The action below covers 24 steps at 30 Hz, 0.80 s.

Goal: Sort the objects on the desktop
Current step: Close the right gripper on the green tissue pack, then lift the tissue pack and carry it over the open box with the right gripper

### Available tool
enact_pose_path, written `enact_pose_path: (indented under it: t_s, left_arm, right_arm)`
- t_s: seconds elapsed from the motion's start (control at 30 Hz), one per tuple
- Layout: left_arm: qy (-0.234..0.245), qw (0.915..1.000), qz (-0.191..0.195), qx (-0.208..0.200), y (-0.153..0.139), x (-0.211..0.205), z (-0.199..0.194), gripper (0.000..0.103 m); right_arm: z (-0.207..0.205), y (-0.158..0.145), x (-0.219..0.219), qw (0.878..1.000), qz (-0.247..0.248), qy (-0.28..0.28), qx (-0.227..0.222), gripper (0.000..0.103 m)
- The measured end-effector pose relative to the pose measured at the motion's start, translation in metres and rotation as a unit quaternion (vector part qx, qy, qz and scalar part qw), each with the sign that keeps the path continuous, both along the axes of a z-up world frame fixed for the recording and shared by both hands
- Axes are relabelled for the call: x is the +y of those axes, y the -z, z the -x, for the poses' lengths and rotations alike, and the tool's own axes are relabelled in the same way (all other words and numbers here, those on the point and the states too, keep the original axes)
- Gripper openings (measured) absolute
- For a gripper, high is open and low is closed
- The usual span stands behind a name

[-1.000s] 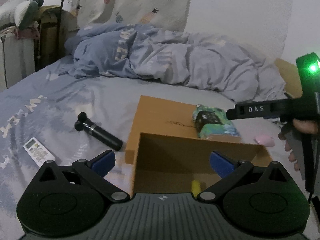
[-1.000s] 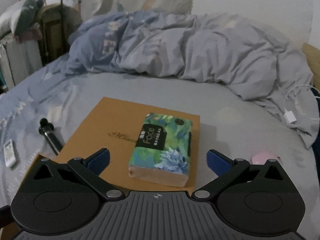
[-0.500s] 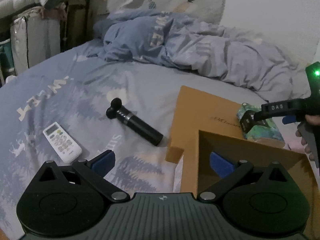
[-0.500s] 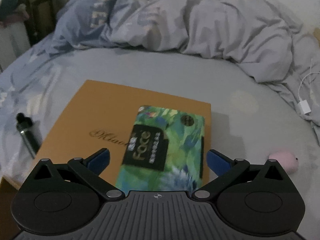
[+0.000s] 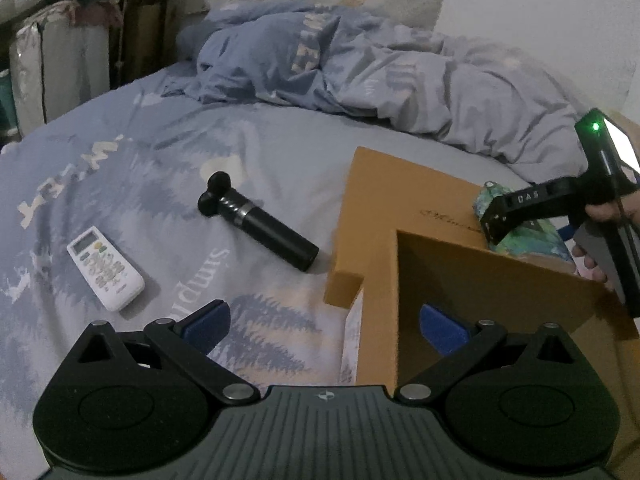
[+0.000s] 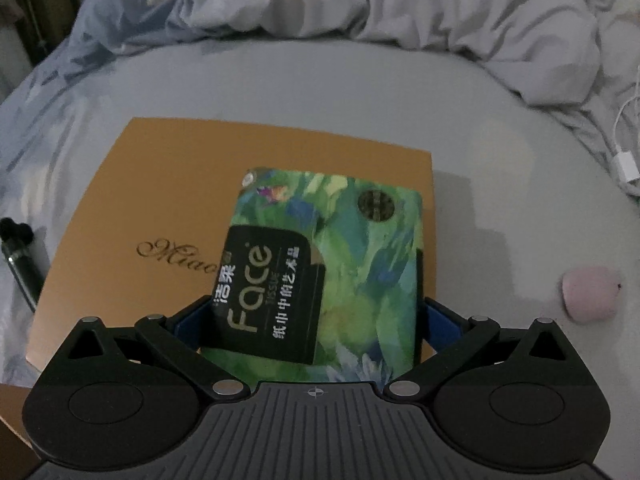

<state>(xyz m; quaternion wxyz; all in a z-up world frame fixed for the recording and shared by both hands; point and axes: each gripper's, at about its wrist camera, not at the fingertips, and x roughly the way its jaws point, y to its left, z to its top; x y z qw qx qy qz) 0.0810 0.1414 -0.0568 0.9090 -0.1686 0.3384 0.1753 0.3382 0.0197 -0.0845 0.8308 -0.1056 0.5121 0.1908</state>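
A green "Face" tissue pack [image 6: 344, 264] lies on the flat orange box lid [image 6: 168, 184]. My right gripper [image 6: 312, 320] is open with the pack between its blue pads, one pad at each side; it also shows in the left wrist view [image 5: 520, 216] over the pack [image 5: 532, 240]. My left gripper [image 5: 324, 320] is open and empty, straddling the left wall of the open orange box [image 5: 480, 280]. A black massage gun [image 5: 260, 220] and a white remote [image 5: 104, 268] lie on the bed to the left.
A pink mouse-like object [image 6: 588, 292] lies on the sheet to the right of the lid. A white charger cable [image 6: 624, 160] lies at the far right. A rumpled duvet [image 5: 360, 76] fills the back of the bed. Furniture [image 5: 60, 52] stands at the far left.
My right gripper has moved forward and down until the tissue pack sits between its pads. My left gripper has swung left, bringing the massage gun and remote into the middle of its view.
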Motion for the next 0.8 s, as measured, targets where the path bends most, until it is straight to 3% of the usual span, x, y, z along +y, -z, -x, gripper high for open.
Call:
enact_pose_path:
  t_s: [0.27, 0.8]
  left_arm:
    - [0.003, 0.9999, 0.009, 0.005, 0.005, 0.003, 0.000, 0.103]
    - [0.001, 0.9999, 0.011, -0.001, 0.002, 0.005, 0.002, 0.103]
  right_arm:
    - [-0.001, 0.004, 0.007, 1.000, 0.018, 0.006, 0.014, 0.103]
    - [0.023, -0.024, -0.006, 0.999, -0.029, -0.002, -0.043, 0.101]
